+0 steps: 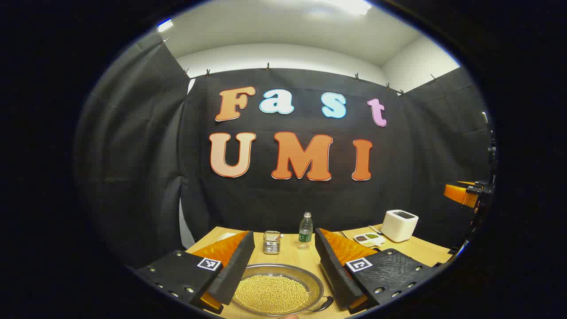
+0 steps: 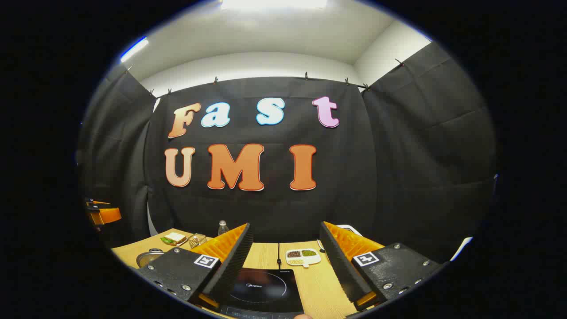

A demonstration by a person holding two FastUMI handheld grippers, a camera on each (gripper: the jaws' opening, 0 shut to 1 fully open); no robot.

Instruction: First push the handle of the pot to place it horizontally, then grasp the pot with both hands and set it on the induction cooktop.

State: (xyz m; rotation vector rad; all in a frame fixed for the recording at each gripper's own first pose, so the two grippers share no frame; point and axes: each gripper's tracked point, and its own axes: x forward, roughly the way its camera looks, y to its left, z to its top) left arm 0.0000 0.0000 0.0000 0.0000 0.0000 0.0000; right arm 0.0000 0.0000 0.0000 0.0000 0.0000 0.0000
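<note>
Left gripper [image 1: 283, 266]: fingers spread wide, grasping nothing, poised above a round silver metal pot [image 1: 278, 292] of yellow beans on the light wooden table [image 1: 292, 252]; its dark handle [image 1: 322, 305] curves off the near right rim. Beyond: wire mesh basket [image 1: 271, 242], clear plastic bottle [image 1: 305, 230], white divided dish [image 1: 370, 239], white boxy toaster [image 1: 399, 225]. Right gripper [image 2: 285, 263]: fingers likewise apart and empty, over a black glass induction cooktop [image 2: 263, 292]; the pot's rim lies at far left, well apart from the cooktop.
</note>
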